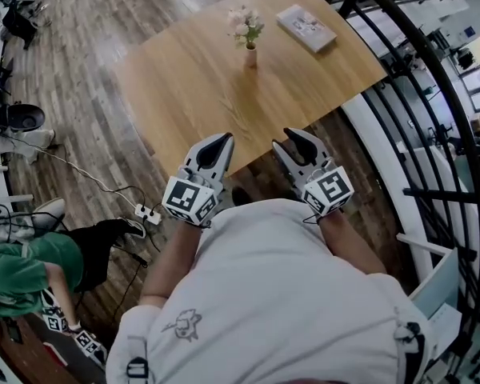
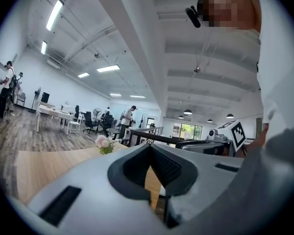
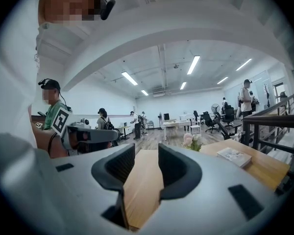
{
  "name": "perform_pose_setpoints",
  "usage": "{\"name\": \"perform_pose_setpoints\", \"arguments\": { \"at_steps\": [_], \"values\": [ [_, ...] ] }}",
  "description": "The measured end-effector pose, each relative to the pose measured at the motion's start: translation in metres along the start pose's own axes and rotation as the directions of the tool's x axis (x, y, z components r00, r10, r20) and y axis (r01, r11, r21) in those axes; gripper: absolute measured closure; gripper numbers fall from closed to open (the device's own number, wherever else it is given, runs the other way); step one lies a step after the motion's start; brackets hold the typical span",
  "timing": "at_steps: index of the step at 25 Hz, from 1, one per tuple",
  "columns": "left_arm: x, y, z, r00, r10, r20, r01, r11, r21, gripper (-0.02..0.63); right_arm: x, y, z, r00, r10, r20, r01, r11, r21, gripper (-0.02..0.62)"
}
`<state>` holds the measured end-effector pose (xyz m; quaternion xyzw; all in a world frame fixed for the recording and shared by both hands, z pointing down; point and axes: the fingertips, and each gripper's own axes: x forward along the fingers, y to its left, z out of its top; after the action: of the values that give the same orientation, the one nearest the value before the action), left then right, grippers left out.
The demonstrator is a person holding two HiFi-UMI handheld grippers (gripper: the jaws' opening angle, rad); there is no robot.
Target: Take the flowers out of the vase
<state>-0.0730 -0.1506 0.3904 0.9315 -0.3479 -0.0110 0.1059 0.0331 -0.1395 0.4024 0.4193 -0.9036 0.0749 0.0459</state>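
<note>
Wooden table (image 1: pixel 184 94), flowers in vase, not yet reached.
Pale pink flowers (image 1: pixel 245 24) with green leaves stand upright in a small tan vase (image 1: pixel 250 56) toward the table's far edge, a book (image 1: pixel 306 27) near its far right corner. Over the near edge, well apart from the vase: right gripper (image 1: pixel 298 138) parted and empty, probably readied for the stems; left gripper (image 1: pixel 222 140) closed on nothing.

Head view steeply down, gripper views level, all sharing flowers (image 1: pixel 246 24)
</note>
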Motion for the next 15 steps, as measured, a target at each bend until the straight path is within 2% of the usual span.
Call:
{"name": "perform_pose_setpoints", "arguments": {
  "at_steps": [7,15],
  "values": [
    [0.002,0.024,0.002,1.000,0.018,-0.005,-0.018,1.000,-0.014,0.601,0.028,-0.007,0.001,1.000,0.011,-0.008,-0.011,1.000,0.015,0.439],
    [0.011,0.054,0.001,0.996,0.090,0.001,-0.090,0.995,-0.045,0.601,0.070,-0.028,-0.003,0.997,0.070,-0.028,-0.069,0.997,0.021,0.439]
  ]
}}
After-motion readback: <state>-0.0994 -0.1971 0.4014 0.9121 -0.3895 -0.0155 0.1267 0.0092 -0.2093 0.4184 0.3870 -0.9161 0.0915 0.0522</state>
